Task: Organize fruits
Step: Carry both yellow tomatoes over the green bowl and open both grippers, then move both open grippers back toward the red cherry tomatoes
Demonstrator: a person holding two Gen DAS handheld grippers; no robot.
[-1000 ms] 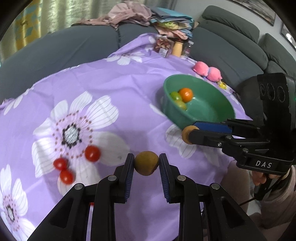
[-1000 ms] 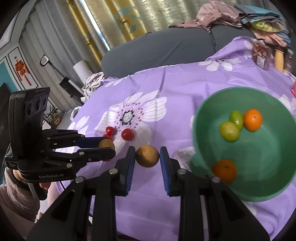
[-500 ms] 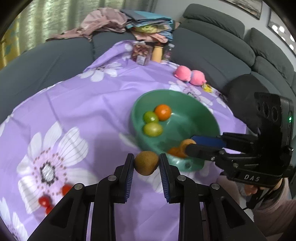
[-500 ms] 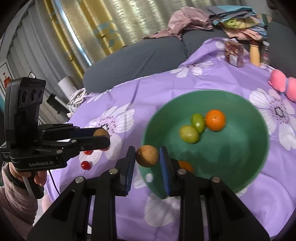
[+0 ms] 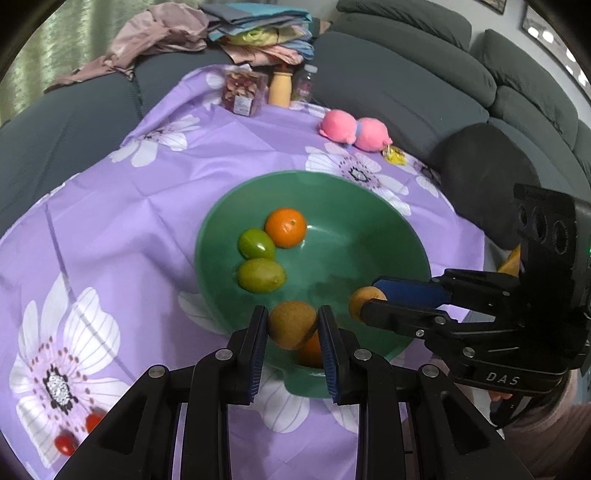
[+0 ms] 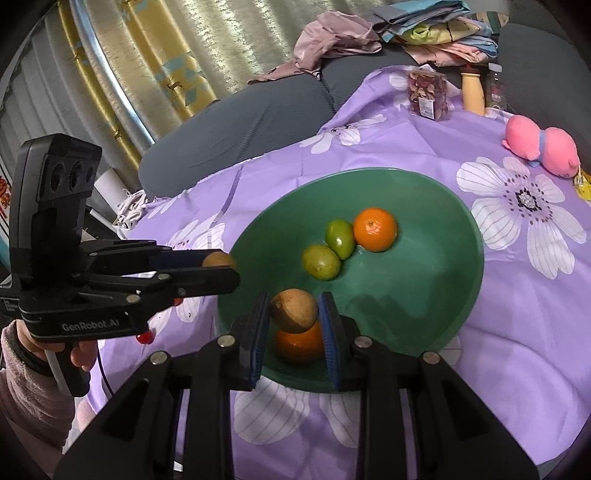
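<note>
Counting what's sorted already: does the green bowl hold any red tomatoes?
No; the green bowl holds only oranges and green fruits.

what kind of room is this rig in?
Most likely a home living room: a grey sectional sofa wraps around a table under a purple floral cloth, with curtains behind and piled clothes on the sofa back.
</note>
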